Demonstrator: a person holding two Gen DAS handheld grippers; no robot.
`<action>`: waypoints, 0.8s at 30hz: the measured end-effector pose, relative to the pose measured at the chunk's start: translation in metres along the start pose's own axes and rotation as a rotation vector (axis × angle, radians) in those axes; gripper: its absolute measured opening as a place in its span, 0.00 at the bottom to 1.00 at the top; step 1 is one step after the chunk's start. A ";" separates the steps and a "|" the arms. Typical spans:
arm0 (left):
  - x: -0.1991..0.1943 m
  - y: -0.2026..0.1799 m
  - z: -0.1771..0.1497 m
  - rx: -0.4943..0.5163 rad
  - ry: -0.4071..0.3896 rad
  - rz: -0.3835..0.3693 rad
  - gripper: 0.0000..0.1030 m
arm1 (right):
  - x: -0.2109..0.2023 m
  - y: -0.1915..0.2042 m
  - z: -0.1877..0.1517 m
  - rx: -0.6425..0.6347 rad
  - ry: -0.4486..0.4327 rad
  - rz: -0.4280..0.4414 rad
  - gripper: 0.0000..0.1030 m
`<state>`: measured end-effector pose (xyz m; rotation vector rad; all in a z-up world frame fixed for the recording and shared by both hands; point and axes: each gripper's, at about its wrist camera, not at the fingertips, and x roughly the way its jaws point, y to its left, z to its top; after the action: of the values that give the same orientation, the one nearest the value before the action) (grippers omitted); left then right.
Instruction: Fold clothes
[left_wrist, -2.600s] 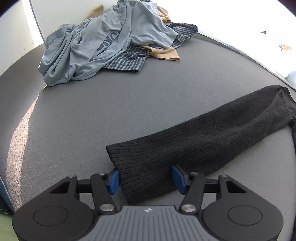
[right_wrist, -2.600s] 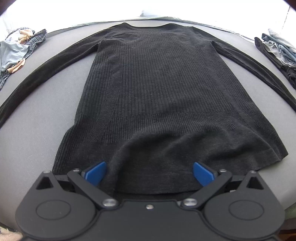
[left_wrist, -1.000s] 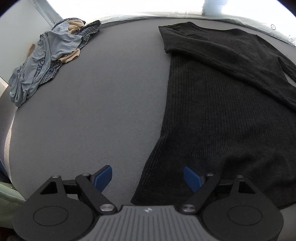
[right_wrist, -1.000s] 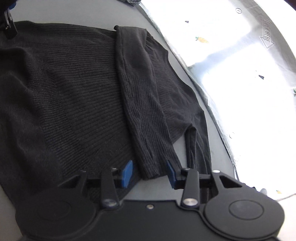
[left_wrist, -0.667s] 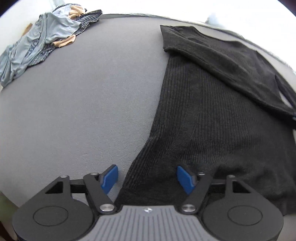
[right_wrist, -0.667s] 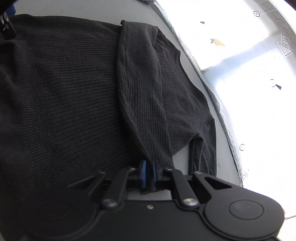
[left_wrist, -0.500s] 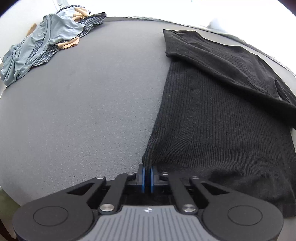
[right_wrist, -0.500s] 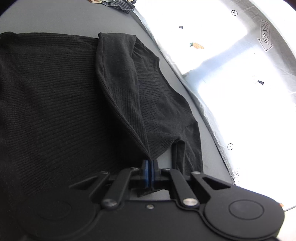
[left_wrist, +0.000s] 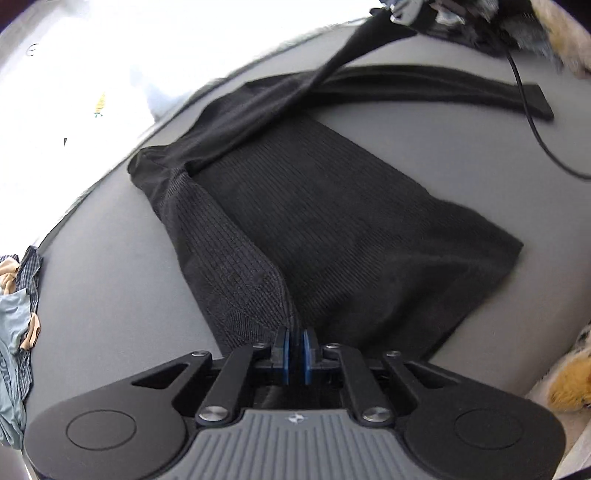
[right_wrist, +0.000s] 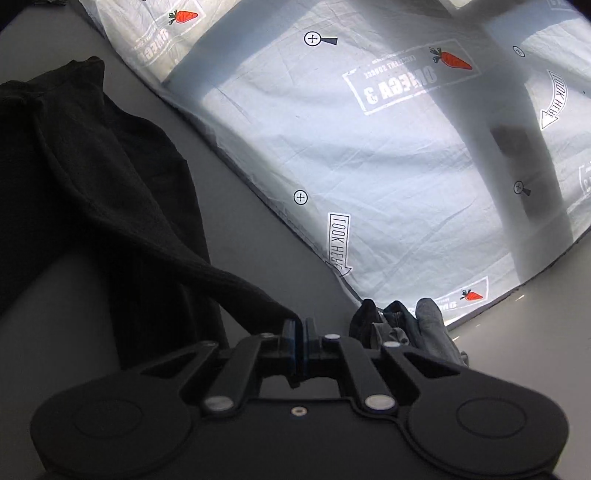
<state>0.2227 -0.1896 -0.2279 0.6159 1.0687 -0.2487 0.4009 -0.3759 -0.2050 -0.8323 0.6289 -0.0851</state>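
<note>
Black ribbed knit sweater (left_wrist: 332, 236): soft, limp, sagged. L gripper (left_wrist: 294, 349) clenched on hem corner; R gripper (right_wrist: 298, 349) pinched sleeve.

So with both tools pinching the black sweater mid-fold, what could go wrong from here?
1. The left tool grips only a thin corner of the black sweater; it could slip out.
2. The black cable lies over the sleeve and may snag.
3. The right tool might drag its sleeve askew.

Left hand-held gripper (left_wrist: 295, 341) and right hand-held gripper (right_wrist: 298, 332) both clamped tight.
</note>
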 end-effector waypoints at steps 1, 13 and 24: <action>0.009 -0.007 -0.002 0.029 0.031 -0.001 0.12 | 0.002 0.002 -0.004 0.010 0.030 0.010 0.08; -0.015 0.066 -0.044 -0.485 -0.004 -0.182 0.48 | -0.084 0.035 -0.038 0.521 0.135 0.691 0.48; -0.007 0.101 -0.089 -0.838 -0.020 -0.332 0.58 | -0.117 0.114 -0.051 1.018 0.429 1.366 0.45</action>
<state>0.2019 -0.0569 -0.2164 -0.3174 1.1357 -0.0737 0.2581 -0.2957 -0.2553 0.7137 1.2796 0.6326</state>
